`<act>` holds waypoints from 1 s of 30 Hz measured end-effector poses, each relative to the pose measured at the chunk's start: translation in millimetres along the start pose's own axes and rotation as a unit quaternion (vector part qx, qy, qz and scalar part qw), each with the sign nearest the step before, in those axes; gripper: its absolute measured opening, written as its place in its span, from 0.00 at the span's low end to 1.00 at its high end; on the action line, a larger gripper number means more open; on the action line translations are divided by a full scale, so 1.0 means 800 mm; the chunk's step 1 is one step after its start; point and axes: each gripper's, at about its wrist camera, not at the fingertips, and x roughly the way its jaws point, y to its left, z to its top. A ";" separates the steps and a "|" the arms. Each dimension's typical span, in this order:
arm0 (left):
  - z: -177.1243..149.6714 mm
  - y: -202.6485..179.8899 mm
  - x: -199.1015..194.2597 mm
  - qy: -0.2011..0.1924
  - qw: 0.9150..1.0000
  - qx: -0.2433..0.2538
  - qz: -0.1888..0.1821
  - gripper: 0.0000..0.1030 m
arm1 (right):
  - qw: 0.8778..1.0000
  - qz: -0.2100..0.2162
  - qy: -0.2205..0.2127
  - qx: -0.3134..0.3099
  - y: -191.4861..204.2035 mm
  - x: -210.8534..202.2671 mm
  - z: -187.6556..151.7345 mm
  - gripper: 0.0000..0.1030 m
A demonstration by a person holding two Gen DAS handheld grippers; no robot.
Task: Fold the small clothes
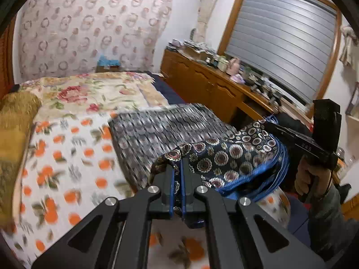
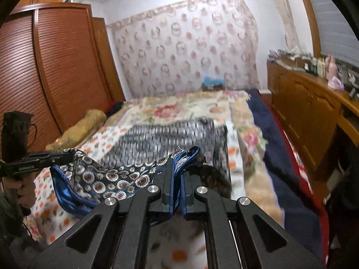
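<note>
A small navy garment with round floral medallions and blue lining (image 1: 226, 157) hangs stretched between both grippers above the bed; it also shows in the right wrist view (image 2: 107, 177). My left gripper (image 1: 178, 163) is shut on one corner of it. My right gripper (image 2: 177, 163) is shut on the other corner, with blue trim (image 2: 190, 153) poking out past the fingers. The right gripper also shows in the left wrist view (image 1: 269, 124), and the left gripper in the right wrist view (image 2: 67, 154).
A folded grey patterned cloth (image 1: 161, 130) lies on the orange-print bedsheet (image 1: 67, 157) just behind the garment. A floral quilt (image 1: 94, 94) and tan pillow (image 1: 15, 116) lie further back. A cluttered wooden dresser (image 1: 213, 85) lines the right side. A wardrobe (image 2: 44, 71) stands at left.
</note>
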 end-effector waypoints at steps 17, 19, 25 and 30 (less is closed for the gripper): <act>0.084 0.073 0.095 0.025 0.999 -0.007 0.044 0.41 | 0.996 -0.027 0.084 -0.014 -0.060 0.183 0.076 0.02; 0.090 0.075 0.090 0.020 0.999 -0.001 0.039 0.46 | 0.995 -0.031 0.092 -0.013 -0.064 0.196 0.074 0.02; 0.074 0.084 0.095 0.045 0.999 0.000 0.025 0.50 | 0.994 -0.049 0.099 -0.005 -0.068 0.213 0.079 0.09; 0.048 0.088 0.108 0.077 0.997 0.002 0.024 0.50 | 0.993 -0.082 0.084 -0.002 -0.075 0.204 0.094 0.36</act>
